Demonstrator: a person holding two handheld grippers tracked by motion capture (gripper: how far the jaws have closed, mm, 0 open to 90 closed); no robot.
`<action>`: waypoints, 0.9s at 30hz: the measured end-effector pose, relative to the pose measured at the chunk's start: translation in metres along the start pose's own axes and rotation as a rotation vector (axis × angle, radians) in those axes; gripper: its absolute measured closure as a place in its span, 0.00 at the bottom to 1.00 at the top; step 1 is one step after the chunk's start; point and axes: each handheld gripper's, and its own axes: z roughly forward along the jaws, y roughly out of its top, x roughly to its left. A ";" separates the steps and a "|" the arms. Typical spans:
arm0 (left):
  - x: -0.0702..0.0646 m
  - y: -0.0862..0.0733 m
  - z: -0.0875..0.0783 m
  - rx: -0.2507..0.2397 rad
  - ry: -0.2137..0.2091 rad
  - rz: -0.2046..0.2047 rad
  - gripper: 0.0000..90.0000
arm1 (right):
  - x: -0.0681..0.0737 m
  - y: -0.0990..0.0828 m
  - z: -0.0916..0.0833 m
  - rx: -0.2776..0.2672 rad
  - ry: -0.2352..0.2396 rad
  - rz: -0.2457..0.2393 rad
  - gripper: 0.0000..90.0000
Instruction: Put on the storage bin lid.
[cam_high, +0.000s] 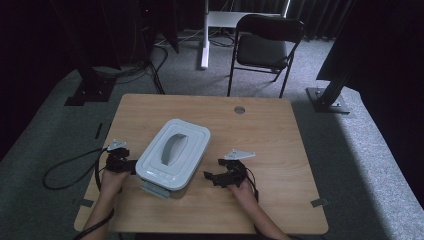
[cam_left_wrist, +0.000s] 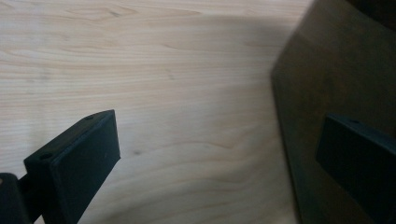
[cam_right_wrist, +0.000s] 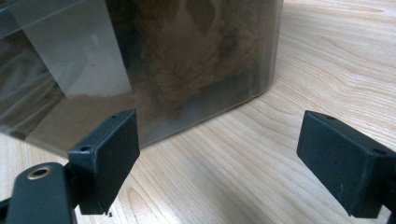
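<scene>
Lidded storage container (cam_high: 172, 152) on wooden surface (cam_high: 260, 135), long axis near-to-far, between left tool (cam_high: 131, 165) and right tool (cam_high: 212, 168), both released, empty.

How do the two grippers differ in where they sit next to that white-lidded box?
The left gripper sits close against the box, at its near-left corner; the right gripper stands apart from the box, bare table between them. The left gripper's camera sees the box wall in dark shadow; the right gripper's sees brownish contents through it. Both are open, holding nothing.
</scene>
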 end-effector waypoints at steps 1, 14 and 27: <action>-0.003 -0.001 0.000 0.006 -0.001 0.003 0.01 | 0.000 -0.001 0.000 0.000 0.001 0.000 0.14; -0.045 -0.011 0.005 0.023 -0.019 0.063 0.01 | -0.009 -0.006 -0.004 0.016 -0.014 0.010 0.14; -0.056 -0.008 0.006 0.017 -0.017 0.115 0.01 | -0.024 -0.007 -0.019 -0.006 -0.056 0.042 0.14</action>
